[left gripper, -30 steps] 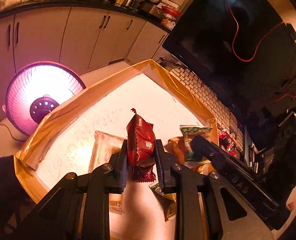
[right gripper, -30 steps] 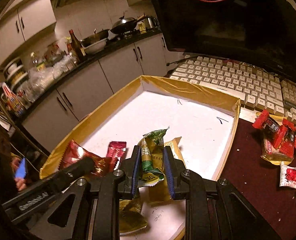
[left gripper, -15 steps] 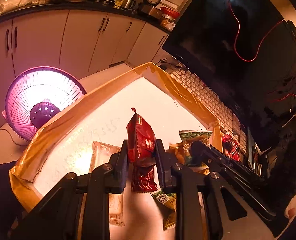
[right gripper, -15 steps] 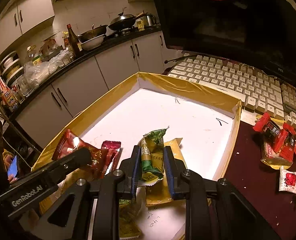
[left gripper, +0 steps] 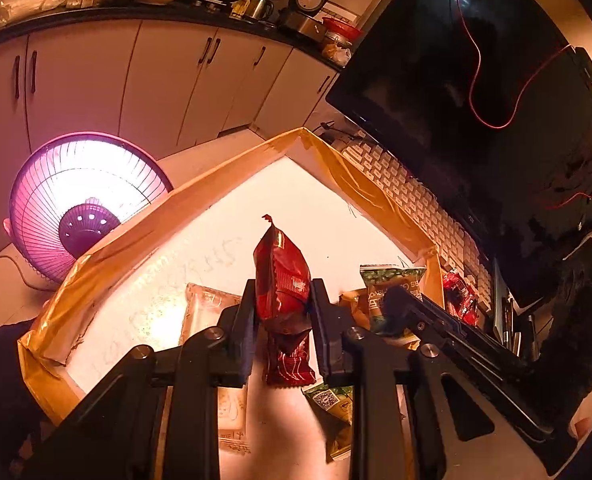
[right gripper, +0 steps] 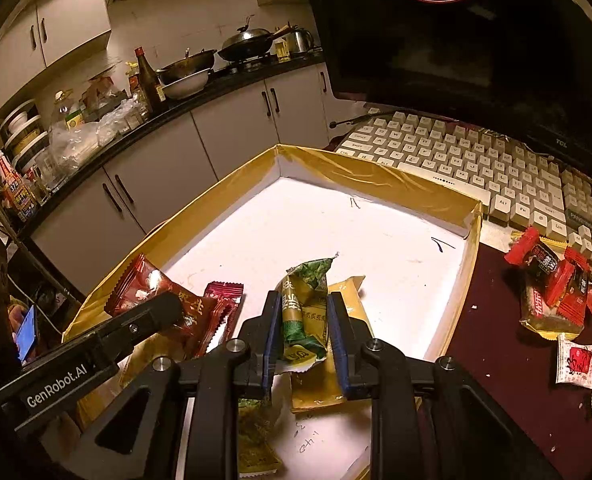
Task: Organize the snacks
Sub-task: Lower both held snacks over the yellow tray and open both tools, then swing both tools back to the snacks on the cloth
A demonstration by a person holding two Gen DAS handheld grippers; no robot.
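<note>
My left gripper (left gripper: 282, 300) is shut on a red snack packet (left gripper: 282, 280) and holds it upright over the near part of a shallow white tray with yellow-taped walls (left gripper: 200, 196). My right gripper (right gripper: 302, 320) is shut on a green snack packet (right gripper: 304, 308) over the same tray (right gripper: 376, 184). The red packet (right gripper: 152, 284) and the left gripper also show at the left in the right wrist view. The green packet (left gripper: 390, 284) shows beside the right gripper in the left wrist view. A pale flat packet (left gripper: 204, 312), a yellow packet (right gripper: 352, 292) and another green packet (right gripper: 256, 436) lie in the tray.
A pile of red snack packets (right gripper: 556, 284) and a small white sachet (right gripper: 576, 364) lie on the dark mat right of the tray. A keyboard (right gripper: 476, 164) and dark monitor (right gripper: 476, 40) stand behind. A glowing round heater (left gripper: 80, 204) stands left of the tray.
Both grippers have kept hold of their packets and drawn back slightly toward the tray's near side. Nothing was let go.
</note>
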